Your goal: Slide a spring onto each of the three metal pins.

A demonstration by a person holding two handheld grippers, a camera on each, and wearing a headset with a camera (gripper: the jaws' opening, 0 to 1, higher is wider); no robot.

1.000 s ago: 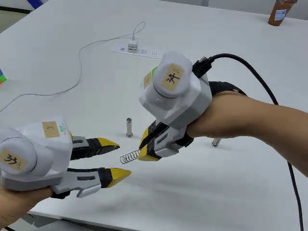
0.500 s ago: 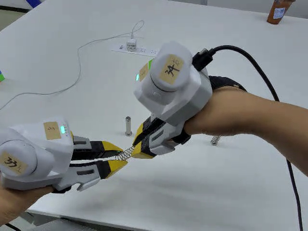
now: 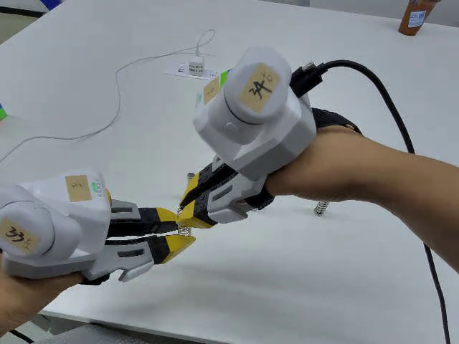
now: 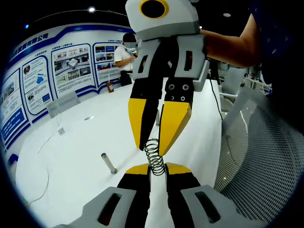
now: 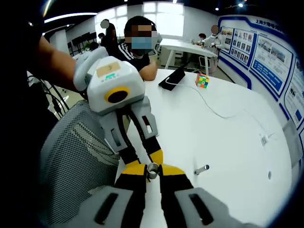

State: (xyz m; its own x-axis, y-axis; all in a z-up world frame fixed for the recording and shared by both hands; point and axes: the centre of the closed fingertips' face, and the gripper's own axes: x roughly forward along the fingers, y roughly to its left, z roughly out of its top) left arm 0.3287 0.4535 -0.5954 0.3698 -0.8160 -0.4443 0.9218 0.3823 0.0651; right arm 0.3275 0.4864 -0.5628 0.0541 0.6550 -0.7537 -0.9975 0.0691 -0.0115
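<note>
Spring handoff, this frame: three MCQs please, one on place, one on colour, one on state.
1. Where is the spring?
A) dropped on the floor
B) held between left tool and right tool
C) in a tray

2. What colour are the tools' tips?
A) yellow
B) red
C) green

3. What state is the pin on the table in?
A) bare
B) carrying a spring
C) gripped by a tool

B: the left gripper view shows both tools shut on the spring, one at each end.
A: both pairs of tips are yellow.
A: the pin sits alone with nothing on it.
</note>
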